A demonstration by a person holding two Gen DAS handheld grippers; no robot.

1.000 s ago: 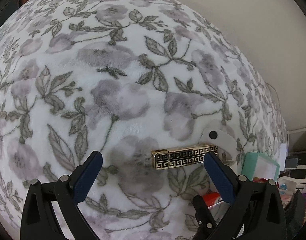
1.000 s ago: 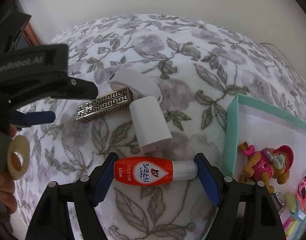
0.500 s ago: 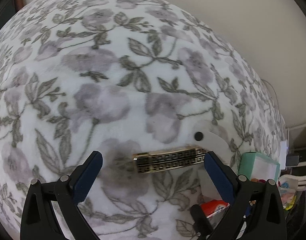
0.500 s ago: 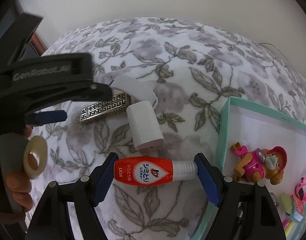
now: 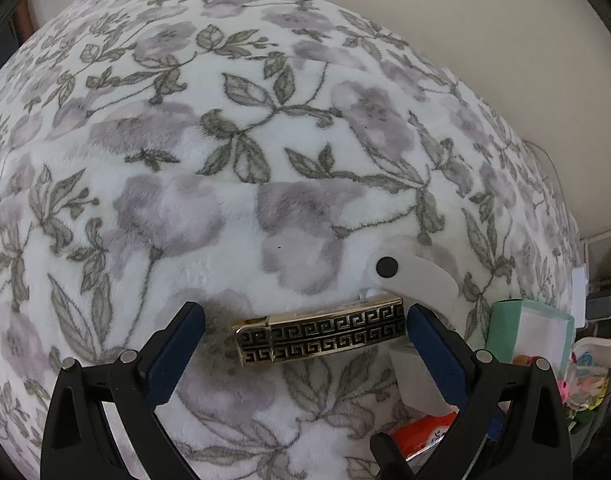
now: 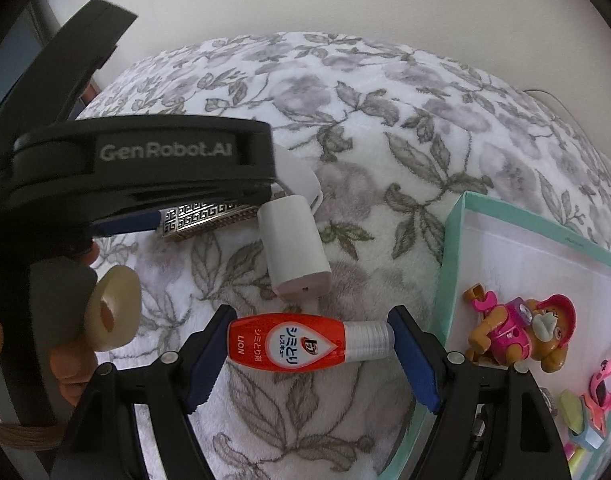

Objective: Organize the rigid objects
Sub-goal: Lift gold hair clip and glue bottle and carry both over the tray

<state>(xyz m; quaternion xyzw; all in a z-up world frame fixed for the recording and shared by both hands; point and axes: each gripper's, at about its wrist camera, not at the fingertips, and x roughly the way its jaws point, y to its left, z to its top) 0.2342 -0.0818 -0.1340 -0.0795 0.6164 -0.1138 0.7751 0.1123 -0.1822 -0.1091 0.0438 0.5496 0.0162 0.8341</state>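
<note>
On the soft flowery blanket (image 6: pixel 385 128) are laid a gold bar (image 5: pixel 321 330), a white block (image 6: pixel 295 250), a red bottle (image 6: pixel 301 342) and a green box (image 6: pixel 449 264).

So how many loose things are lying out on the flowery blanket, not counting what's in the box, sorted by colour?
Gold and black: 1, the patterned lighter
White: 2, the small case and the flat white piece
Red: 1, the bottle
Total: 4
</note>
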